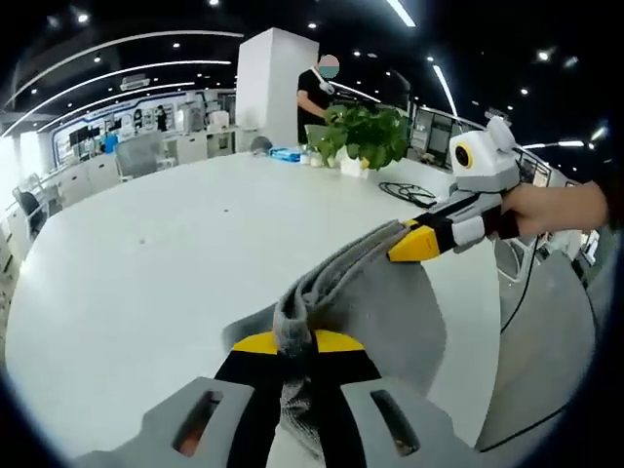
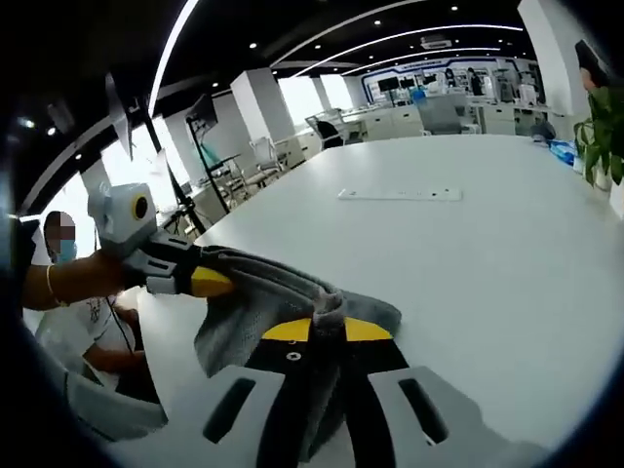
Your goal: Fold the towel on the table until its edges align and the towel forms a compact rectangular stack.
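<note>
A grey towel [image 1: 375, 292] hangs stretched between both grippers above the white table [image 1: 146, 273]. In the left gripper view my left gripper [image 1: 295, 343] is shut on one bunched end of the towel, and the right gripper [image 1: 398, 255] comes in from the right, shut on the far end. In the right gripper view my right gripper [image 2: 328, 330] clamps the grey towel [image 2: 263, 292], and the left gripper [image 2: 226, 285] holds the other end at the left. The cloth sags between them, its lower part draping down to the table.
A potted green plant [image 1: 361, 132] and a blue item [image 1: 285, 154] stand at the table's far end, with a black cable [image 1: 405, 192] near the edge. A person [image 1: 314, 93] stands behind the plant. A white strip [image 2: 400, 195] lies on the table.
</note>
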